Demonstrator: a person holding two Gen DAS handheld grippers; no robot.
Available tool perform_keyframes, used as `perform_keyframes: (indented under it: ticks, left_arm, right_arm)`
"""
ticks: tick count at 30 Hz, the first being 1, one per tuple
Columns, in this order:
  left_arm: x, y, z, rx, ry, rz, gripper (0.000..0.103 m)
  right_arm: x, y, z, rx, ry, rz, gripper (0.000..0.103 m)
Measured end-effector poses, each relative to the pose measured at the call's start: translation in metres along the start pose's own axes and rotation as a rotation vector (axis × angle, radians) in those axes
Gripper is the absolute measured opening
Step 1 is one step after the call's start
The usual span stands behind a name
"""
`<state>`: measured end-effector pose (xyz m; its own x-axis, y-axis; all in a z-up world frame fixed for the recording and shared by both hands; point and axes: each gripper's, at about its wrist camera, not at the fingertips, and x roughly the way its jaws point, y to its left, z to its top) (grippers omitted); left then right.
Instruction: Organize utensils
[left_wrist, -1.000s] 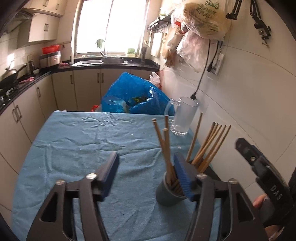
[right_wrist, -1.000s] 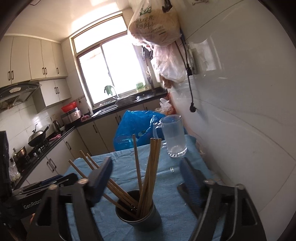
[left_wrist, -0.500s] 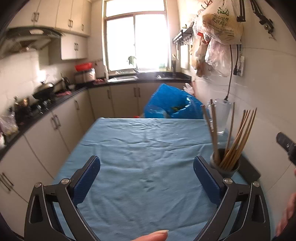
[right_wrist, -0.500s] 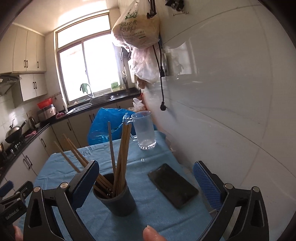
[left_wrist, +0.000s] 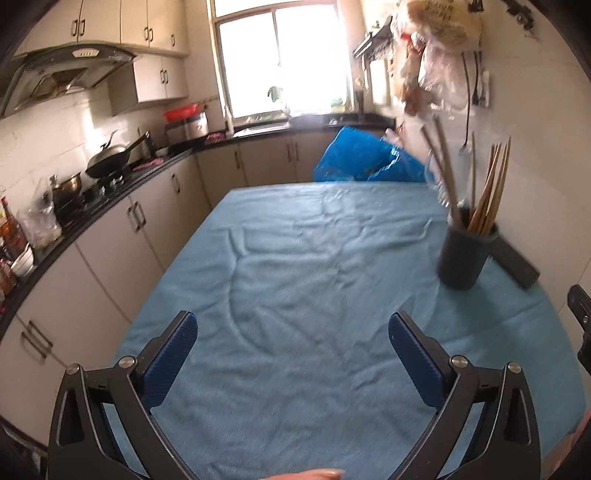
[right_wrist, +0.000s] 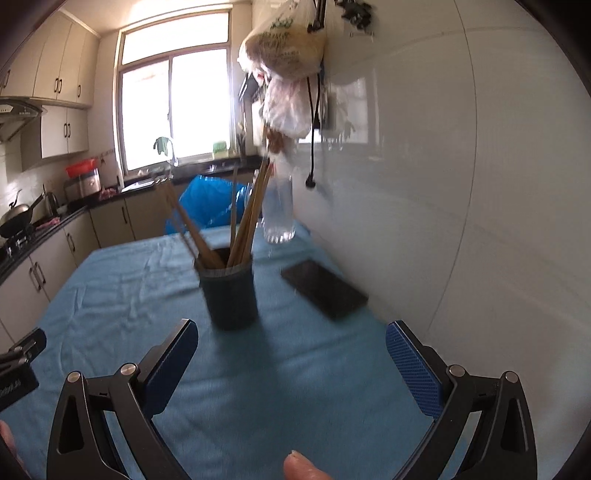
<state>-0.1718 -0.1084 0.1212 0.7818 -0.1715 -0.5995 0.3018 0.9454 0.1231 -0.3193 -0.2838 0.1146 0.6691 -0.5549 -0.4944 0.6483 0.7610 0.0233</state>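
- Left wrist view: we note the dark cup (left_wrist: 466, 254) at the worktop's (left_wrist: 295, 295) right side, holding wooden chopsticks (left_wrist: 489, 192). The stove wok (left_wrist: 109, 160) shows only here. Left gripper (left_wrist: 293, 341) spread wide, empty.
- Right wrist view: the cup (right_wrist: 231, 295) sits ahead, a phone (right_wrist: 325, 288) and glass mug (right_wrist: 279, 210) beyond it. Right gripper (right_wrist: 291, 350) spread wide, empty.

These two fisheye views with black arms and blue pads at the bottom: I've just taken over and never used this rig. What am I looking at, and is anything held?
No robot: a person carries a hand-held gripper in each hand, each with a camera looking along its fingers. One view shows the left gripper, the other the right gripper. Both have jaws wide apart, holding nothing. On the blue tablecloth stand a dark cup full of chopsticks, a glass mug and a flat black phone near the wall.
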Motion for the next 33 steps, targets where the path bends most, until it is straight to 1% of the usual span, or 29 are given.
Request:
perform_keyframes:
  ticks: [3,7,9,13,18,33]
  left_arm:
    - [0.003,0.000,-0.011,0.003,0.036,-0.010,0.103]
    - [0.006,-0.007,-0.016,0.038,0.063,-0.027,0.103]
    - [0.006,-0.008,-0.016,0.046,0.059,-0.035,0.103]
    - [0.009,-0.010,-0.016,0.059,0.059,-0.037,0.103]
    - [0.016,-0.009,-0.016,0.057,0.077,-0.039,0.103]
    - [0.024,-0.007,-0.019,0.049,0.090,-0.040,0.103]
  right_arm:
    - [0.003,0.002,-0.008,-0.026,0.018,-0.026,0.103]
    - [0.003,0.004,-0.011,-0.033,0.030,-0.026,0.103]
    - [0.003,0.006,-0.010,-0.035,0.023,-0.024,0.103]
    - [0.008,0.012,-0.013,-0.055,0.038,-0.018,0.103]
    - [0.011,0.015,-0.015,-0.058,0.052,-0.018,0.103]
    - [0.020,0.024,-0.019,-0.082,0.084,-0.009,0.103]
